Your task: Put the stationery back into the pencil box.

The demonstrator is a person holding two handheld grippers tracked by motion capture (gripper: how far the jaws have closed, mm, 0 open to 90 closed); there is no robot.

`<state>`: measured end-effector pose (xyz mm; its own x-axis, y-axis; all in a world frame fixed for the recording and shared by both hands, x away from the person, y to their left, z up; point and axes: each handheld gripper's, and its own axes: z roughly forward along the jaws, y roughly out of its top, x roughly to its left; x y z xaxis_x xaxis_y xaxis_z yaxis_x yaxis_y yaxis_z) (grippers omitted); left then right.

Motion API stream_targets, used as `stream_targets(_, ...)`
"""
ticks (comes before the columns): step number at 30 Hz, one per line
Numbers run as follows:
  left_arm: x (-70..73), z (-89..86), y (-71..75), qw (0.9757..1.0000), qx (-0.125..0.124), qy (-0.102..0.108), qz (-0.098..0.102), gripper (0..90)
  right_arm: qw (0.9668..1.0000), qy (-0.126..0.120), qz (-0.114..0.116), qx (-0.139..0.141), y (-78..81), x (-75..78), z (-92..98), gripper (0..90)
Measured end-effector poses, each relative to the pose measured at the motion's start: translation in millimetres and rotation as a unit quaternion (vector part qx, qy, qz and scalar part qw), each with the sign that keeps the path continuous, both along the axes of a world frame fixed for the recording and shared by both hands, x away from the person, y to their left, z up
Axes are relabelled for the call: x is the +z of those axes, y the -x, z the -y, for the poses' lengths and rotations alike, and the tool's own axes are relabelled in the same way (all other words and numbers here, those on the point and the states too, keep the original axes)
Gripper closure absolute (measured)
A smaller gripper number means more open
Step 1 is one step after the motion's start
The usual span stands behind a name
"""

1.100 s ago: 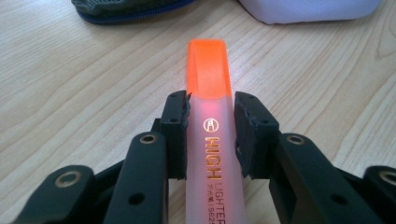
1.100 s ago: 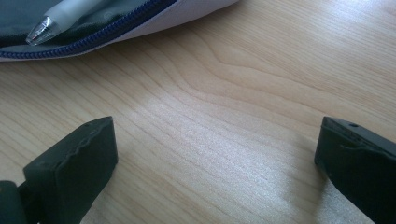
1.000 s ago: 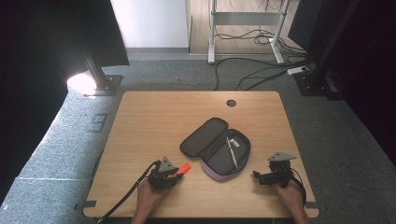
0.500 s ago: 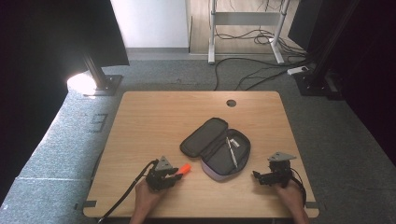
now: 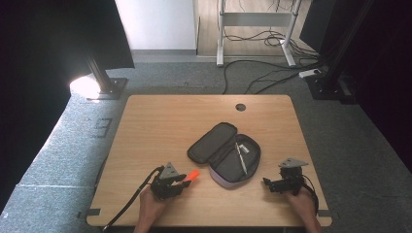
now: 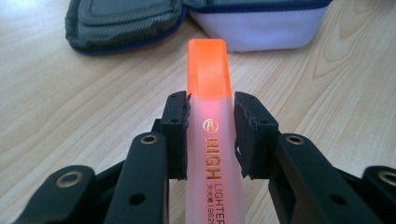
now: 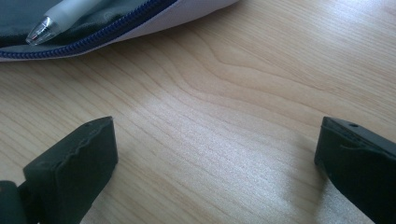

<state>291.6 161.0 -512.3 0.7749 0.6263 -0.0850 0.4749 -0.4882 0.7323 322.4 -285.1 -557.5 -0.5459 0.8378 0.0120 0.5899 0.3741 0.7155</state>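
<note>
An orange highlighter (image 6: 209, 93) with a pale barrel printed "HIGH LIGHTER" sits between the pads of my left gripper (image 6: 211, 100), which is shut on it. Its orange cap points toward an open grey pencil case (image 6: 121, 18) with a blue zip. In the high view my left gripper (image 5: 183, 180) holds the highlighter (image 5: 193, 174) low over the table's front left, just left of the pencil case (image 5: 226, 154). A white pen (image 5: 241, 158) lies inside the case. My right gripper (image 5: 266, 183) rests at the front right, open with nothing between its jaws (image 7: 217, 140). The pen's tip (image 7: 60, 16) shows just ahead of it.
The wooden table (image 5: 160, 126) has a round cable hole (image 5: 240, 107) near its far edge. A lamp base (image 5: 104, 87) stands on the grey carpet at the far left. Desk legs and cables (image 5: 252, 73) lie on the floor beyond the table.
</note>
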Motion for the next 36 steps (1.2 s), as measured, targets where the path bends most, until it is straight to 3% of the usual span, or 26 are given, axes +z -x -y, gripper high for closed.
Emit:
stream_targets(14,21.1,11.4,-3.1,0.9998,-0.011,0.001,0.018,66.6,1.0000,0.000,0.000,0.000,0.0,0.0,0.0,0.0)
stream_targets(36,34.9,44.0,-28.6,0.9993,-0.037,-0.001,0.010,66.6,1.0000,0.000,0.000,0.000,0.0,0.0,0.0,0.0)
